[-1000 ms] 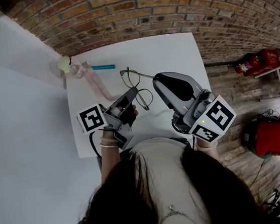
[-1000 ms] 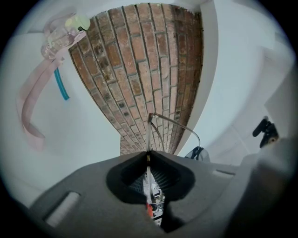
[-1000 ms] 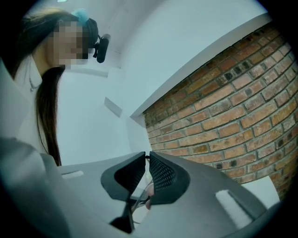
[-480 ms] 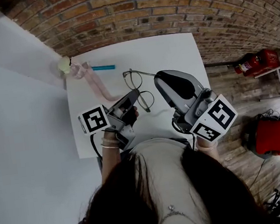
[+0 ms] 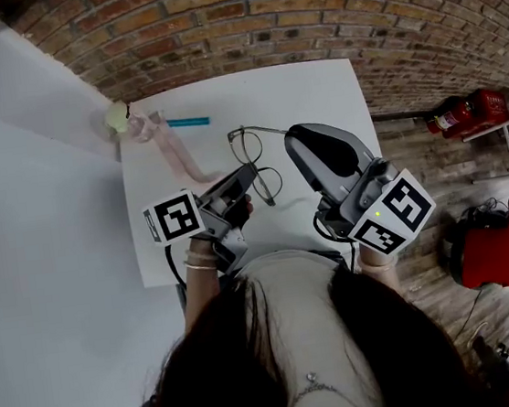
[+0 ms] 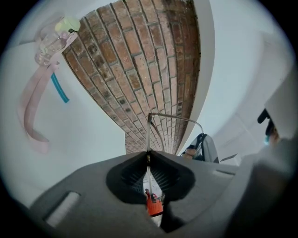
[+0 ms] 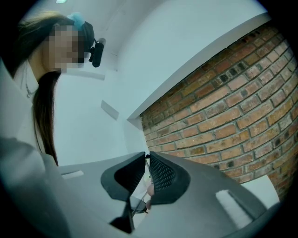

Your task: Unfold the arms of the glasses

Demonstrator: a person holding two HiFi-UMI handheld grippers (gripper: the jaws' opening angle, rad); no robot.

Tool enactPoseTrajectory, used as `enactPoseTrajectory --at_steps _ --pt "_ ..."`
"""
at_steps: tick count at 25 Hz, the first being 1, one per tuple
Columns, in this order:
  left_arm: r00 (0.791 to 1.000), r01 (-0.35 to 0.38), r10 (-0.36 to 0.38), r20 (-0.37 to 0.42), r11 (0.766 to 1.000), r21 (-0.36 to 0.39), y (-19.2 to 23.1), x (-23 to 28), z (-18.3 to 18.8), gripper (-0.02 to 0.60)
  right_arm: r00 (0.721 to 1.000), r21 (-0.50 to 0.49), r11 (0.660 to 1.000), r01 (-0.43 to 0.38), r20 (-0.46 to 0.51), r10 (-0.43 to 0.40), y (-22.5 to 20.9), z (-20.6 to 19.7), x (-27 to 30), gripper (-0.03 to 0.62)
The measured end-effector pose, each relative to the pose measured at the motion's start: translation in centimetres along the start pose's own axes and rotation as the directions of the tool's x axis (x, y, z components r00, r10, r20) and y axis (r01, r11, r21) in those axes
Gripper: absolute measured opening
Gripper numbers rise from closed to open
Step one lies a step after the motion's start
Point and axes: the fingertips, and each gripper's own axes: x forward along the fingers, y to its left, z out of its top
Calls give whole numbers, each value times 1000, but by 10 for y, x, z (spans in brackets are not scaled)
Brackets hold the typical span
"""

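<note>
My left gripper (image 5: 248, 178) pinches the thin wire-framed metal glasses (image 5: 245, 145) by the rim over the white table (image 5: 314, 89). My right gripper (image 5: 294, 135) is clamped on one arm's tip. They look light, springy and fragile, so I'd grip near the hinges.

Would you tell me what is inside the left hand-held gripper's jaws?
A thin wire part of the glasses, pinched by the left hand-held gripper; the clamped stretch is covered.
</note>
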Motion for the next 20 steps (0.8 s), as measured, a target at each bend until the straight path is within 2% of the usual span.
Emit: enactPoseTrajectory --at_steps 6,10,14,20 --pt "1000 -9 9 -19 1000 18 0 1 -2 21 1000 10 1000 8 8 -8 -3 3 0 34" --pt "998 -56 56 -30 998 18 5 -2 -6 21 1000 16 1000 13 10 -14 -5 3 -1 34" --pt "999 -15 16 -36 999 31 0 2 -6 21 1000 17 1000 18 15 -18 -7 4 -2 34" --pt "998 -20 23 -61 999 47 3 4 -10 21 999 19 999 30 23 -31 -13 3 -2 35"
